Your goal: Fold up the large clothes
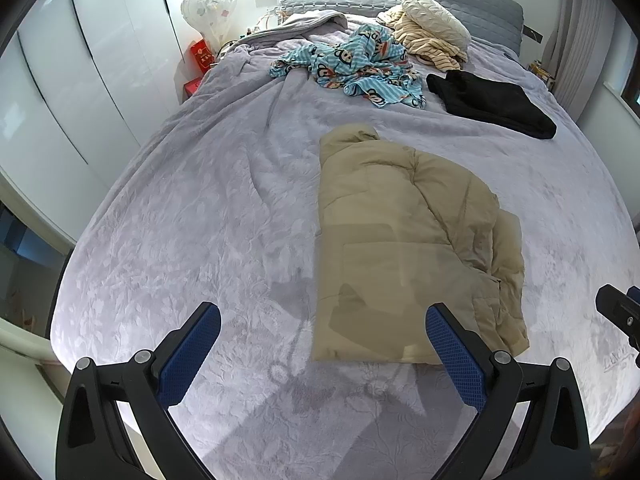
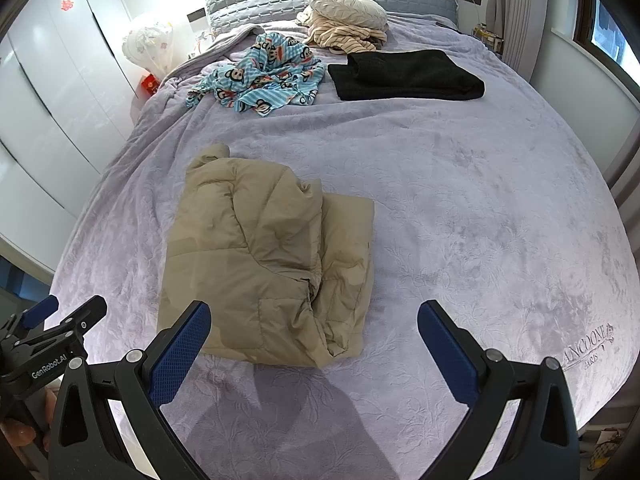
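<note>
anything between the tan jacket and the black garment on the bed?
Nothing: only bare lilac bedspread lies between the tan jacket and the black garment. The right wrist view shows it best.

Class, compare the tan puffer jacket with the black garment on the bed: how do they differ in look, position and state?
The tan puffer jacket is puffy and quilted; the black garment looks flat and plain. The jacket lies near the foot of the bed, close to both open grippers; the black one lies farther up, by the striped cream clothes. The jacket's fold is bulky and uneven; the black one is a neater rectangle. Both rest folded on the lavender blanket, held by neither gripper.
</note>
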Available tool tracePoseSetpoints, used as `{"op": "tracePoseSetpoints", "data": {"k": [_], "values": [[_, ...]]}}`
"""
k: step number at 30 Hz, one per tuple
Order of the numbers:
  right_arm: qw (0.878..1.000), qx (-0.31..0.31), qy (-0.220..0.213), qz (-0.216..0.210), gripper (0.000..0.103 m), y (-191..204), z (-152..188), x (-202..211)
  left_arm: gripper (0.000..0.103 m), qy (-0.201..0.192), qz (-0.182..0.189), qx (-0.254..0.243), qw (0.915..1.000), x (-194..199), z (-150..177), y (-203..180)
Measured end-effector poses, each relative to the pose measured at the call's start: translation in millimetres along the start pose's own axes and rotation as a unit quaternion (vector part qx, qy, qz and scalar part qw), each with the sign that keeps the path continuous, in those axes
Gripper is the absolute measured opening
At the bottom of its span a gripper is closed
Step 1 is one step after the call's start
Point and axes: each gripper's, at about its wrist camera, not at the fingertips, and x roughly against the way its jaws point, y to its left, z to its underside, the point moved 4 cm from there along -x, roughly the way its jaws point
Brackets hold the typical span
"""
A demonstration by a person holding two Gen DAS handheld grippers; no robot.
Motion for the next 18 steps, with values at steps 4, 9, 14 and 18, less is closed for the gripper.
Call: {"op": "tracePoseSetpoints", "data": {"k": [4,9,14,18], "values": [[1.0,0.0,-0.001,0.0,0.103,1.5,1.0,0.4,0.102,-0.001,-0.001,0.002,1.0,0.2,1.2,-0.3],[1.0,0.0,0.0,0.0,0.103,2.0,1.2,-0.2,0.102,-0.004,-0.003,0.007,1.0,1.8,2.1,-1.3],[1.0,-0.002,0.0,0.001,0.103,4.2,1.2,0.7,0.102,-0.012,-0.005,0.009,0.9999,6.3,1.6,-0.6],[1.0,-0.002,-0.001,0.001,0.103,4.2,1.9,0.4,0.102,-0.012,-0.002,0.009,0.9999,7.5,1.6,-2.5]]}}
